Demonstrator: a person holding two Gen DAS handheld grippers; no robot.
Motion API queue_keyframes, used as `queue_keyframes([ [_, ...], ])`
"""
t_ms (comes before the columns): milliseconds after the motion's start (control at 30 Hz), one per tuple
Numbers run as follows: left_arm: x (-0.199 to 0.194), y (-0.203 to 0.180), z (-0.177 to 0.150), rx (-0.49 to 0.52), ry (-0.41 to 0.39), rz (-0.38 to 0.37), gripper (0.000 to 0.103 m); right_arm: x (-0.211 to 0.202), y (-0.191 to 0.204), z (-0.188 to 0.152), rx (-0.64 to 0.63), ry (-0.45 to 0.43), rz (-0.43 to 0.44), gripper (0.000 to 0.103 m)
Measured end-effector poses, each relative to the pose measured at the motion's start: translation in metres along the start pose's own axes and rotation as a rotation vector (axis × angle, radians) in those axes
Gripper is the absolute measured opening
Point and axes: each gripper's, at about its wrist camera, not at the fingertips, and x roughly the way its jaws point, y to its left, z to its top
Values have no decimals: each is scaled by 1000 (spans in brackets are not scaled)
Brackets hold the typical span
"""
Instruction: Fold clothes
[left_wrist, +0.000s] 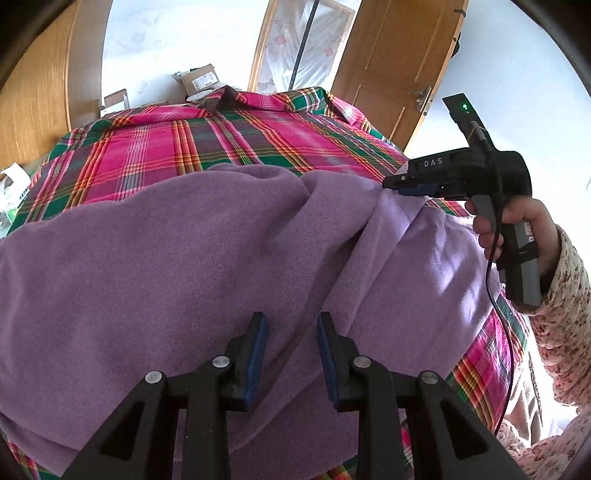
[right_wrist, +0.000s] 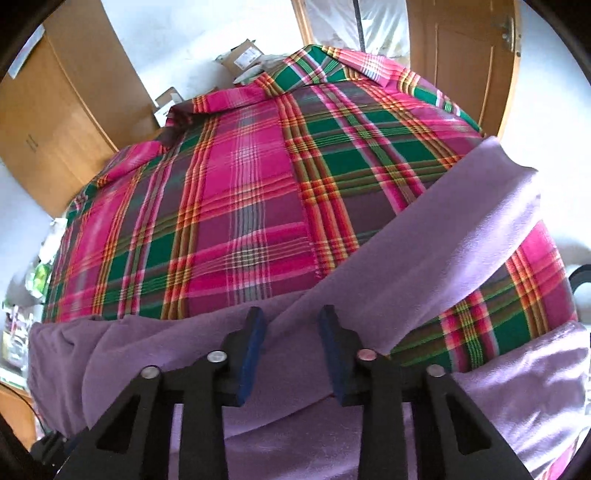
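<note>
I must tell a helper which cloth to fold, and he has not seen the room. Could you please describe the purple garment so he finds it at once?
Look at the big pink and green checked sheet covering the bed. On its near side lies the purple garment, soft and fleecy, with one long sleeve stretched across the checks. It is the only plain, single-coloured cloth there.

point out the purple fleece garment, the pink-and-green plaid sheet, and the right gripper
purple fleece garment (left_wrist: 166, 266): left wrist view, flat body.
pink-and-green plaid sheet (right_wrist: 251, 177): right wrist view, bare middle.
right gripper (left_wrist: 397, 184): left wrist view, fingertips at the raised fleece fold.

White letters "DAS" stand on the right tongs' (left_wrist: 397, 183) black body.
</note>
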Motion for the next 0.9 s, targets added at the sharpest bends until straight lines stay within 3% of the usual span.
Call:
queue_keyframes([
  [33, 0, 0, 0, 3, -1, 1, 28, 0, -2, 0, -2, 1, -3, 9],
  [200, 0, -1, -1, 7, -4, 1, 28, -5, -5, -5, -35, -30, -10, 2],
  [467, 0, -7, -2, 30, -14, 1, 28, -21, -29, -14, 43, -67, 34, 2],
  [667, 2, -19, 3, 84, -25, 9, 28, -10, -22, -9, 85, -32, 65, 8],
  [900, 26, -40, 29, 161, -29, 6, 29, -14, -21, -13, 105, -52, 93, 9],
])
